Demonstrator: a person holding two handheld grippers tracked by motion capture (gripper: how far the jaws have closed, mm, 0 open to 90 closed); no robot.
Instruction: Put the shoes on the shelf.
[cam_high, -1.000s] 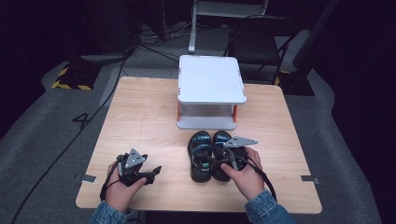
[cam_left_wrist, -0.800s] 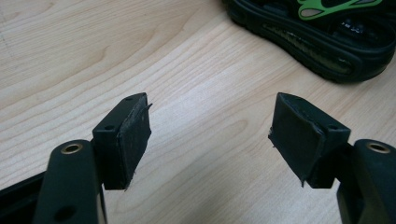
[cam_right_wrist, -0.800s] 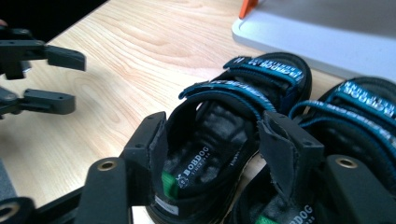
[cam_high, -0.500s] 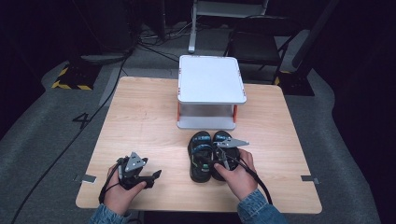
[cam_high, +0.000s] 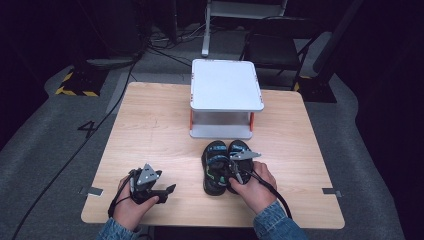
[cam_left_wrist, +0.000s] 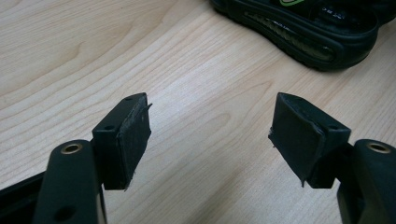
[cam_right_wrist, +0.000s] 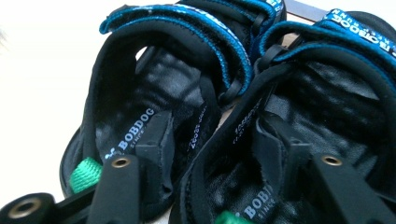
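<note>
Black sandals (cam_high: 222, 166) astride right tongs (cam_high: 233, 172)

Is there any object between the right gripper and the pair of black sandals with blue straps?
Nothing visible: the right gripper is already at the black sandals with blue straps, one jaw inside each heel, closing on their adjoining inner walls.

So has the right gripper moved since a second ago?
Yes. The right gripper has slid toward the person, away from the white stand, onto the heels of the sandals, its jaws just closing, one inside each.
</note>
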